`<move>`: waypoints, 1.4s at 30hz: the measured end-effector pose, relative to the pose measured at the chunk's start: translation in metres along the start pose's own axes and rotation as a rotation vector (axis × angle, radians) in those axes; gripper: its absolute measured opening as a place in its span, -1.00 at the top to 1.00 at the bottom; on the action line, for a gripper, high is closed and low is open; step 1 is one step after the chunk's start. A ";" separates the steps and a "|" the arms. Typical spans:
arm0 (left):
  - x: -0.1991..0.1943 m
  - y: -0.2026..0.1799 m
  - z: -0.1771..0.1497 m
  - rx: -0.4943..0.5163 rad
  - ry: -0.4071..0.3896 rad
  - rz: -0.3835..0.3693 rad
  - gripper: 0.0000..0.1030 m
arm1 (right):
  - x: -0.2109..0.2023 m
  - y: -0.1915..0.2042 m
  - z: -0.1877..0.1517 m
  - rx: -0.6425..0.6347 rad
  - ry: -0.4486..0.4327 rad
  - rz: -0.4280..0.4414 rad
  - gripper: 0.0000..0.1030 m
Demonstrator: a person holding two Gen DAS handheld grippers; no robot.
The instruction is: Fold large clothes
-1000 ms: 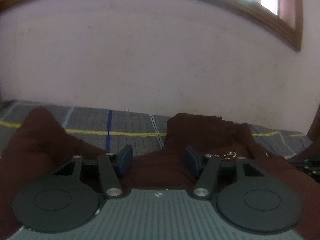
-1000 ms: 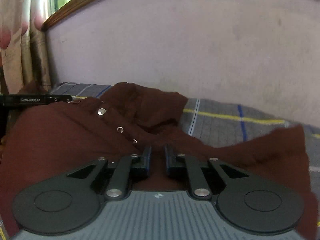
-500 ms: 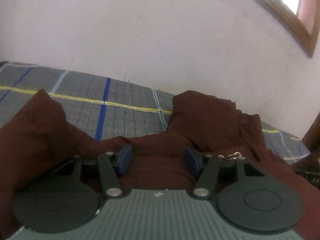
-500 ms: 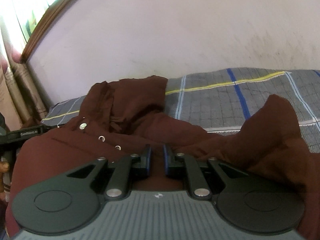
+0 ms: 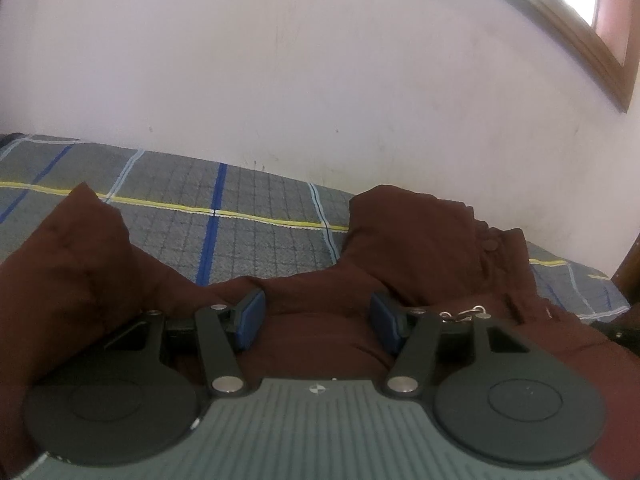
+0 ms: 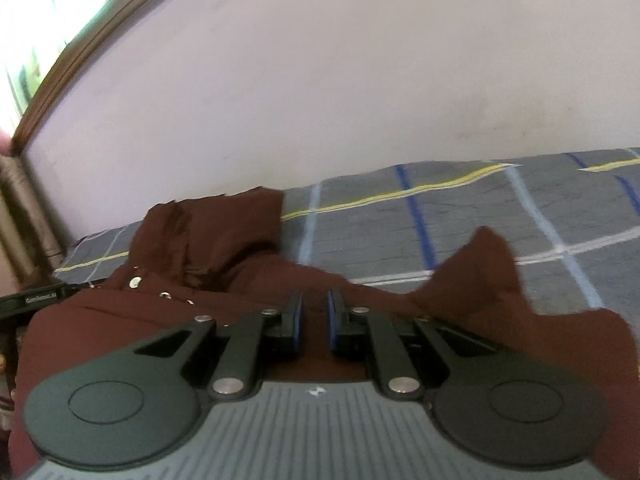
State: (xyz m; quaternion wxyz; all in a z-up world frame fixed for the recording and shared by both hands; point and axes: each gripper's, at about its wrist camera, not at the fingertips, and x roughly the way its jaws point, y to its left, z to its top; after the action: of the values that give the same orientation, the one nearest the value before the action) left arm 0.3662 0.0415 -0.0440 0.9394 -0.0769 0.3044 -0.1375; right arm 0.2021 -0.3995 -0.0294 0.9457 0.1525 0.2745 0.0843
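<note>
Maroon garment (image 5: 320, 332) is lying bunched on the plaid bedsheet (image 5: 240, 236), right under and ahead of both my grippers. I'm seeing the left gripper (image 5: 318, 320) sitting spread wide, its blue pads (image 5: 250, 318) well apart, cloth bulging up between them but not pinched, so I'm calling it released. I'm seeing the right gripper (image 6: 314, 320) with its fingers drawn close together, a narrow strip of the garment (image 6: 460, 288) showing in the gap; I'm not able to tell whether the pads are actually biting the fabric.

Left wrist view, going outward: just off the right finger a small metal ring or clasp (image 5: 466, 313) is lying on the cloth. Farther ahead and to the right a thick folded hump is rising, with a round snap button (image 5: 489, 245) on it. Ahead to the left another lump of the garment is peaking up. Between the two humps the grey sheet with blue, white and yellow lines is showing, and beyond it the pale wall (image 5: 320, 80) is running across. Top right a wooden window frame (image 5: 592, 52) is cutting the corner.

Right wrist view, going outward: left of the fingers a row of metal snaps (image 6: 136, 281) is running along a placket. Ahead left a crumpled part is standing up; ahead right a pointed corner of cloth is sticking up. At far left the edge of the other gripper body (image 6: 32, 300) is peeking in.
</note>
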 end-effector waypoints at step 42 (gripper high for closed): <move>-0.032 0.030 0.012 0.102 -0.085 0.259 -0.65 | 0.006 -0.010 -0.009 -0.019 0.015 -0.106 0.81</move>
State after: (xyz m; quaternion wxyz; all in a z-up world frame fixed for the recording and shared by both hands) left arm 0.3552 0.0803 -0.0234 0.9640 0.0053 0.2645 -0.0269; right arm 0.2027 -0.4057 -0.0430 0.9482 0.1280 0.2884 0.0381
